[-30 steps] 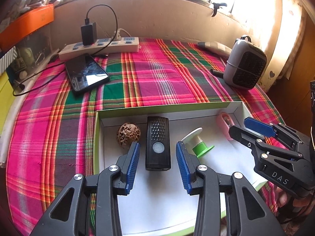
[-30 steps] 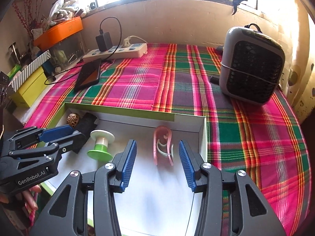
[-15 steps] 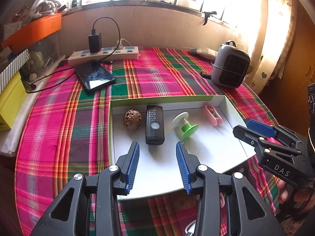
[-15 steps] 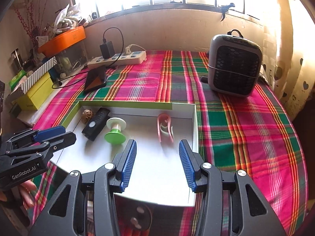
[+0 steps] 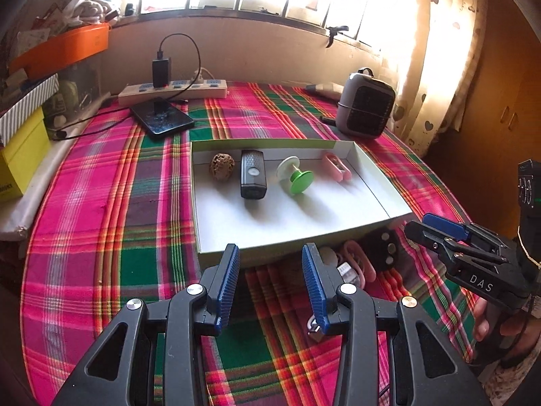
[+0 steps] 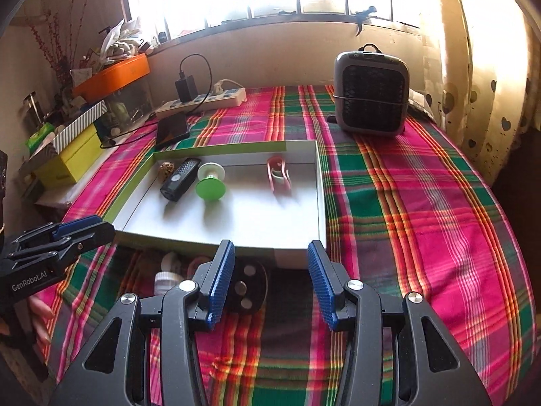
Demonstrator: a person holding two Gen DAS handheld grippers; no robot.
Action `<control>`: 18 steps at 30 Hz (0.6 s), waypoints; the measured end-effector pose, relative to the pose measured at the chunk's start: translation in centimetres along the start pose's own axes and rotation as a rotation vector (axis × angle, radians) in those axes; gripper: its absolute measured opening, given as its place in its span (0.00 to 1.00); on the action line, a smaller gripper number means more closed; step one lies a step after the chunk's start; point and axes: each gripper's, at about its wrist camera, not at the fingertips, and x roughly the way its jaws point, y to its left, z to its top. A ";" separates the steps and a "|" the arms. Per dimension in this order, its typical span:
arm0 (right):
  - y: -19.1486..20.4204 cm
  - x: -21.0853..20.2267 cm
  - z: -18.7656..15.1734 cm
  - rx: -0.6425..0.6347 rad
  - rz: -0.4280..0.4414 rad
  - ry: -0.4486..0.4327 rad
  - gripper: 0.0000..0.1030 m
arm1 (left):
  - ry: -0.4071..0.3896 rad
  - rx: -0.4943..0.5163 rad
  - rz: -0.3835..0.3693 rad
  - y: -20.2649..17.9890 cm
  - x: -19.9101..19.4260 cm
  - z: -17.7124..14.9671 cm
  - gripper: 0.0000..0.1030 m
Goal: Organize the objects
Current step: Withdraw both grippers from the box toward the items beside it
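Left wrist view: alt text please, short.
Open left gripper hovers empty over a plaid tablecloth, just short of a shallow white tray holding a walnut, black device, green-and-white spool and pink clip. More small items lie before the tray; the right gripper enters at right.

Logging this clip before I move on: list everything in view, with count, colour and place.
Box: 1, white inside, green rim, middle of table.
Walnut: 1, brown, in box, far left.
Bike light: 1, black, in box beside walnut.
Spool: 1, white and green, in box.
Clip: 1, pink, in box, far right.
Black disc: 1, on cloth in front of box, among small items too hidden to name.
Tablecloth: 1, pink-green plaid.
Heater: 1, grey, back right.
Power strip: 1, white, back.
Phone: 1, black, near strip.
Left tool: open, empty.
Right tool: open, empty.
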 end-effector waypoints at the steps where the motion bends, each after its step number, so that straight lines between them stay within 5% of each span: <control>1: 0.0 -0.2 -0.3 0.006 0.002 -0.001 0.45 | 0.000 0.010 -0.009 -0.1 -0.2 -0.3 0.36; 10: -0.2 -0.7 -2.3 0.040 0.007 0.018 0.45 | 0.050 0.081 -0.136 -1.4 0.4 -2.4 0.36; 18: -0.4 -0.6 -2.6 0.041 0.032 0.011 0.45 | 0.098 0.114 -0.138 -2.5 2.0 -3.2 0.36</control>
